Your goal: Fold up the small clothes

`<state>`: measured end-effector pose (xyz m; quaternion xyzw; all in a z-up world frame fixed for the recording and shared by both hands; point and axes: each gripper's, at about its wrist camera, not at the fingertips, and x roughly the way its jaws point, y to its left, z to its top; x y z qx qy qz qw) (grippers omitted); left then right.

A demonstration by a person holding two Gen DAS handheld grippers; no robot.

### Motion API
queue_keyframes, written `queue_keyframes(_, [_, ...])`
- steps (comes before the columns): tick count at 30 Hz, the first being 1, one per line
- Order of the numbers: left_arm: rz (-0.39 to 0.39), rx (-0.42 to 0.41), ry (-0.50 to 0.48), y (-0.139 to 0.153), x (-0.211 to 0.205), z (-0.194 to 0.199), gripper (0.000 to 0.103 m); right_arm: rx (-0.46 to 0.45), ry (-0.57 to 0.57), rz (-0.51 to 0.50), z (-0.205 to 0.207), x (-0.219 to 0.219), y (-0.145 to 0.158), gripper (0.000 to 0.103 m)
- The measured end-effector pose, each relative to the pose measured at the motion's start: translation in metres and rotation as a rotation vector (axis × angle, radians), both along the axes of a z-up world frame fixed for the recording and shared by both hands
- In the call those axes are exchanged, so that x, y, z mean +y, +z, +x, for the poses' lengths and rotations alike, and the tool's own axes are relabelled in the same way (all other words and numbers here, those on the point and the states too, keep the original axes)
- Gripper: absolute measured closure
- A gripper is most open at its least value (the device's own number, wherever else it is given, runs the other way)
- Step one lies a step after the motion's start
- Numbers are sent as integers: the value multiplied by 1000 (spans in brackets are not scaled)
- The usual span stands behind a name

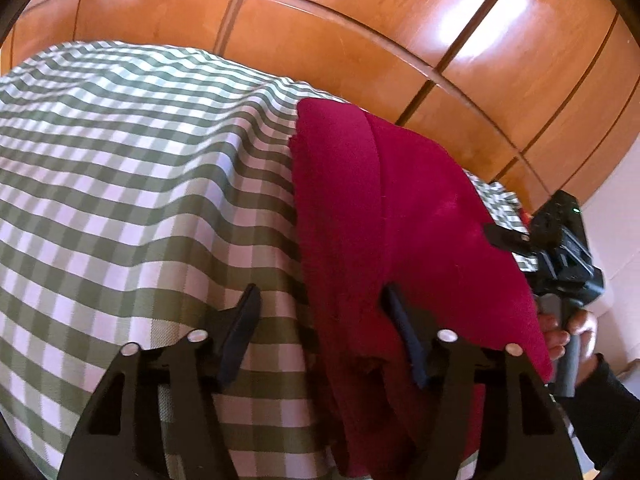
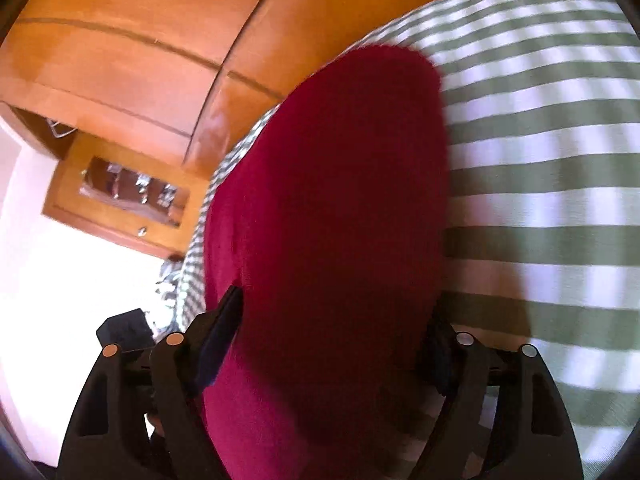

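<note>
Crimson cloth lies half-folded on the checked cover, its near edge running between the parted jaws of the left claw, whose pads do not seem to press it. At the right claw the cloth fills the gap; I cannot tell if it is pinched. Likely mid-fold: next, pinch both near corners evenly and carry them away from the claws.

A red cloth fills the space between the right claw fingers, running ahead of it over a green-checked sheet; wood panels lie beyond-left.
</note>
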<state>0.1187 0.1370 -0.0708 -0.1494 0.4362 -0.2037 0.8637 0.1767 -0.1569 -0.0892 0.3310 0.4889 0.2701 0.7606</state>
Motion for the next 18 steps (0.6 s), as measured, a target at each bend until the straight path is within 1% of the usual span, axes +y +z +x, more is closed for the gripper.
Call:
queue_keyframes(1, [-11,0,-7,0,0,0,48,-2,8,-21,1,6,-1,37])
queue_keyframes(3, [-31,0,-22,-1,-1,1,64,-14,9,-39,-2,11,6,53])
queue_keyframes(5, [-35,-7,-33,1,-3,0,70,-54,7,-62,-12,11,21,58])
queue_keyframes(6, [-29,-13,-37,3,-6,-1,72,-79,10,-81,-18,11,31,60])
queue_keyframes(8, [-24,-16,-46,7,-9,-2,73,-124,7,-104,-29,9,48,61])
queue_keyframes(11, [-29,-20,-78,16,-23,0,73,-188,-39,-133,-49,-8,76,61])
queue_keyframes(13, [-20,-40,-119,25,-46,3,74,-225,-82,-154,-63,-27,93,61])
queue_keyframes(15, [-16,-57,-167,34,-72,8,75,-254,-150,-173,-77,-54,107,61])
queue_keyframes(18, [-17,-91,-255,52,-127,19,76,-281,-271,-193,-99,-103,123,61])
